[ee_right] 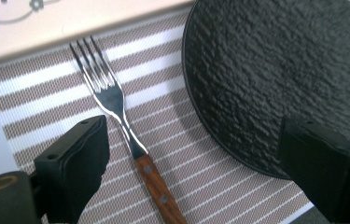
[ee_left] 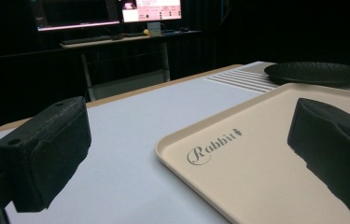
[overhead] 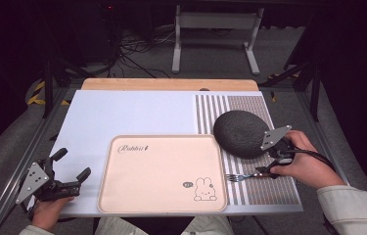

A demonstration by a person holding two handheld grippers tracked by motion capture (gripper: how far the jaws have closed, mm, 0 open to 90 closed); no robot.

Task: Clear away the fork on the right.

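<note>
Dark workshop space is surrounding a pale table [overhead: 122,112], where a striped placemat [overhead: 259,188] is lying on the right and a cream tray [overhead: 161,174] with a rabbit drawing is sitting near the middle. On the placemat, a black textured plate [overhead: 241,133] is resting at the far side, and a fork [overhead: 245,176] with a wooden handle is lying nearer, its tines pointing left toward the tray.

At the right gripper [overhead: 269,166], the person's right hand [overhead: 304,164] is hovering over the fork's handle end; in the right gripper view the jaws are standing wide apart, one on either side of the fork [ee_right: 130,144], gripping nothing. At the near left corner the left gripper [overhead: 71,169] is waiting, its jaws also spread and empty, looking along the tray [ee_left: 256,158].

That fork is looking light and rigid, with a slick metal neck and a flatter, grippier wooden handle [ee_right: 161,196]. Closing across the handle just behind the neck is probably offering the surest hold, since the thin steel is likely sliding between pads, and the low profile is asking for jaws set right down to the mat
</note>
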